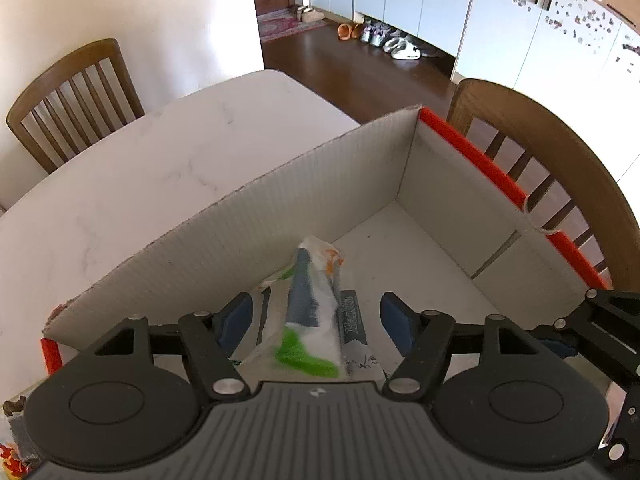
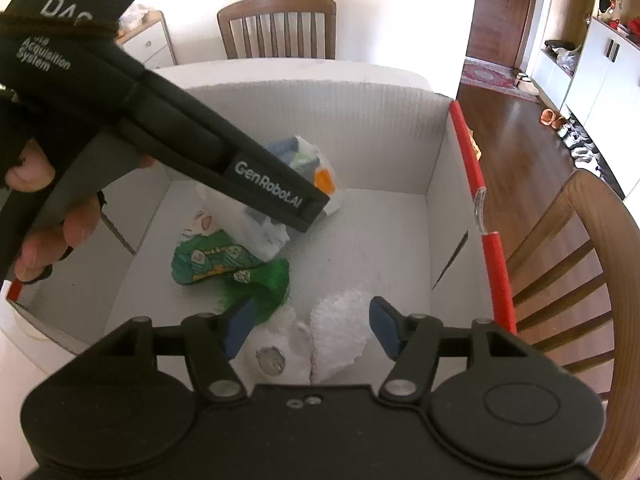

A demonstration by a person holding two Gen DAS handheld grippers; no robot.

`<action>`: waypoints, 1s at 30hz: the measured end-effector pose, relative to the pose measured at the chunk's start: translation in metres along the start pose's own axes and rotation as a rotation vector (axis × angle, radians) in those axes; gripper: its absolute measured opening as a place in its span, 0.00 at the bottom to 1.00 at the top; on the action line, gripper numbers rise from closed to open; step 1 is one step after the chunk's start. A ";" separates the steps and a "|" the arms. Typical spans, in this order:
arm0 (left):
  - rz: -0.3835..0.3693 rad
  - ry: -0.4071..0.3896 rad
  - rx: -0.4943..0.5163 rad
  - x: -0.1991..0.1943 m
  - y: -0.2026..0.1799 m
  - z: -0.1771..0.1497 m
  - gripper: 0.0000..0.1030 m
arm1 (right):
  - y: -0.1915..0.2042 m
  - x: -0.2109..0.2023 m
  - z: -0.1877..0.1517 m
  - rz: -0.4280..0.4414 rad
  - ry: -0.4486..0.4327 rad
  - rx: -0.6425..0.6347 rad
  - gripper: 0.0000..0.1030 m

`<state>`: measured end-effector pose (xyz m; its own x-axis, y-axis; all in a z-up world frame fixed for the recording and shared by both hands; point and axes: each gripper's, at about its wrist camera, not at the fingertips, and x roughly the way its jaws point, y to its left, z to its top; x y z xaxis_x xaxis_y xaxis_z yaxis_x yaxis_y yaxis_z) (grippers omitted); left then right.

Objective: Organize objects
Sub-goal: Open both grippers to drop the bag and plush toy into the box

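An open cardboard box [image 1: 280,220] with white walls and red edges stands on the white table [image 1: 160,160]. On its floor lies a clear plastic packet [image 1: 316,312] printed in green, blue and orange. My left gripper [image 1: 316,320] is open around it, with a gap at each blue pad. In the right wrist view my right gripper [image 2: 312,326] is open over a white fluffy bundle [image 2: 340,332] on the box floor [image 2: 360,240], pads not pressing. A green printed pouch [image 2: 208,260] and a green tassel [image 2: 264,280] lie beside the bundle.
The left tool's black housing [image 2: 240,168], held by a hand [image 2: 60,220], crosses the box above the packet [image 2: 316,168]. Wooden chairs stand at the table's far side [image 2: 280,24] and right side [image 2: 580,260]. Beyond is dark wood flooring [image 1: 360,68] with shoes [image 1: 384,38] by white cabinets.
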<state>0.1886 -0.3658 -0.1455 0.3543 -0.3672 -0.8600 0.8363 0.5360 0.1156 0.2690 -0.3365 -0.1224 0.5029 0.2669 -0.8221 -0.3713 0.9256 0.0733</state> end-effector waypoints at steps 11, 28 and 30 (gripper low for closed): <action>0.006 -0.062 -0.029 -0.038 0.007 -0.004 0.68 | 0.005 -0.031 0.006 0.023 -0.063 0.000 0.66; -0.024 -0.196 -0.112 -0.122 0.047 -0.050 0.68 | 0.045 -0.082 0.015 0.055 -0.150 0.017 0.73; -0.029 -0.215 -0.119 -0.134 0.054 -0.057 0.72 | 0.051 -0.086 0.015 0.057 -0.157 0.022 0.75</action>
<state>0.1627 -0.2441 -0.0525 0.4224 -0.5302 -0.7352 0.7966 0.6041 0.0220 0.2186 -0.3084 -0.0393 0.5983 0.3559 -0.7179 -0.3863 0.9131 0.1308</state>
